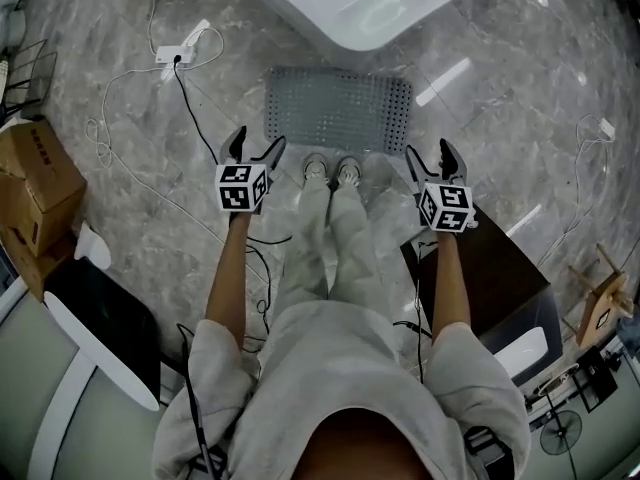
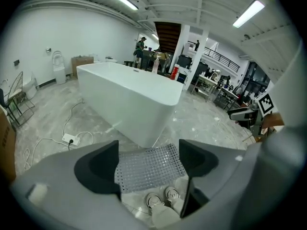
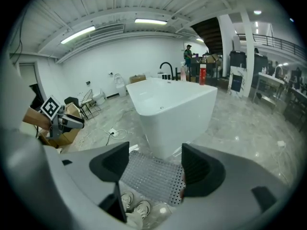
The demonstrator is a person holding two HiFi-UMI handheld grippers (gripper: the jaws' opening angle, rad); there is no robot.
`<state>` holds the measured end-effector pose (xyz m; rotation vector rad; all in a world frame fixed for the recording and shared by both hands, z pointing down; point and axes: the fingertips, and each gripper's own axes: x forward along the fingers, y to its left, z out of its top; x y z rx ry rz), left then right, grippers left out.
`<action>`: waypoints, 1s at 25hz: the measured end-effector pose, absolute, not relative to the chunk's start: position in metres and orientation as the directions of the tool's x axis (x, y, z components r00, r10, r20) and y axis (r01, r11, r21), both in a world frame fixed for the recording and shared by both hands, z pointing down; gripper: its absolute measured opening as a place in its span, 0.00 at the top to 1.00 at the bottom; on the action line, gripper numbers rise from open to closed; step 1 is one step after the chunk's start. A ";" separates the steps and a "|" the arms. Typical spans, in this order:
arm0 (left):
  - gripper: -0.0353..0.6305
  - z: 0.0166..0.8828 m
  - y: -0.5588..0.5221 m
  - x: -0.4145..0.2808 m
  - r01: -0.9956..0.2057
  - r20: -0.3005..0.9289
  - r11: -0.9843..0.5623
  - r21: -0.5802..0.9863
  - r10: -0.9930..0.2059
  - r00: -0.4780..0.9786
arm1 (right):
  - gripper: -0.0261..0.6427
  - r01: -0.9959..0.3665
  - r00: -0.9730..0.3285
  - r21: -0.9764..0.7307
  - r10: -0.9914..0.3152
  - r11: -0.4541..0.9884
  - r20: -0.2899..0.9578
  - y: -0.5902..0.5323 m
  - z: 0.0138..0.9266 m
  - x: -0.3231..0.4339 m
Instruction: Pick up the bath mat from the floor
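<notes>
The bath mat (image 1: 338, 108) lay flat on the floor (image 1: 500, 118) between tub (image 1: 370, 3) and shoes (image 1: 331, 171). The left tongs (image 1: 257, 140) and right tongs (image 1: 430, 150) stood spread, empty, above it; each should probably nip a near corner low.

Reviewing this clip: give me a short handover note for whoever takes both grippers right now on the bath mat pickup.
Left gripper: jaws open, nothing between them, held in the air near the mat's near left corner.
Right gripper: jaws open, nothing between them, near the near right corner.
Bath mat: flat on the floor, between the bathtub and the person's shoes.
Done: nothing gripped yet.
Left: probably lower both grippers to the mat's near edge, close on it, lift.
</notes>
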<state>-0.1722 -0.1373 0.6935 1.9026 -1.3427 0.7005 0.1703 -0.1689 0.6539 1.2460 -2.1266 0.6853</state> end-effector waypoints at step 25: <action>0.28 1.058 -0.075 -0.201 -0.958 0.864 -0.108 0.266 -0.413 0.286 | 0.46 -0.907 -0.351 -0.205 -0.391 0.368 0.851 -0.096 1.022 0.193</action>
